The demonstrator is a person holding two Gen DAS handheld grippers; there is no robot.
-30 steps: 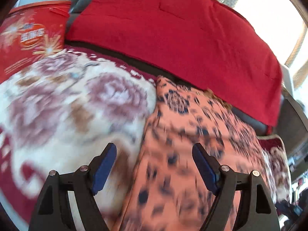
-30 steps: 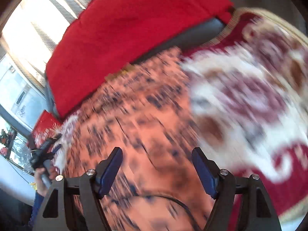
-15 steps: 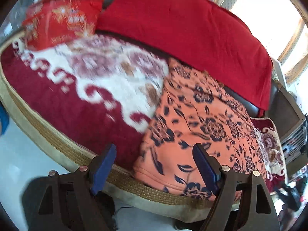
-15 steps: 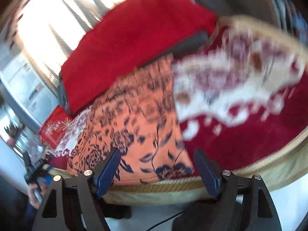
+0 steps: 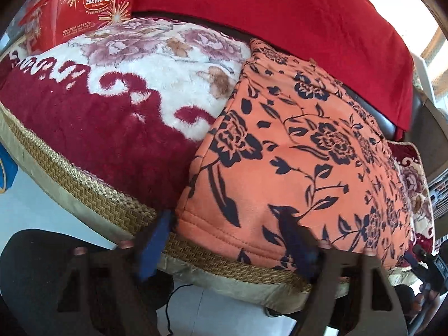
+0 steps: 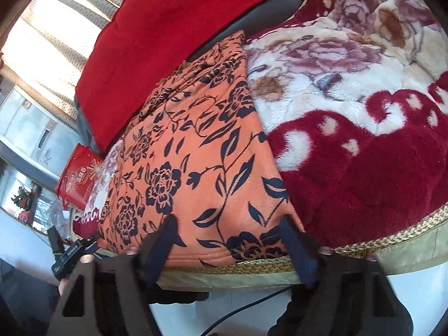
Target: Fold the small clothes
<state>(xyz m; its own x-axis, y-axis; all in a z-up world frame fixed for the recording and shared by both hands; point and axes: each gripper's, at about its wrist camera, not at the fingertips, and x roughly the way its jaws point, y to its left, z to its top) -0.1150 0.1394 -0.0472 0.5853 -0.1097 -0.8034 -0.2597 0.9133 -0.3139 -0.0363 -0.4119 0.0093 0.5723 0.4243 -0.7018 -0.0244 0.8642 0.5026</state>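
red box (image 5: 84, 11), left wrist view: large white "蛋酥卷" on an orange-red oval; "EGG ROLLS" in small letters beneath; fine white print lower down too small to read; same red box (image 6: 77, 180) in right wrist view: label blurred, illegible

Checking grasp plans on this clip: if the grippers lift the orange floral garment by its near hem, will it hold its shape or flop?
The orange floral garment looks like soft fleece draped over the plush blanket, so it would likely sag rather than stay flat. The stitched hem looks thick, probably easy to pinch. The blanket's pile may drag on it if pushed.
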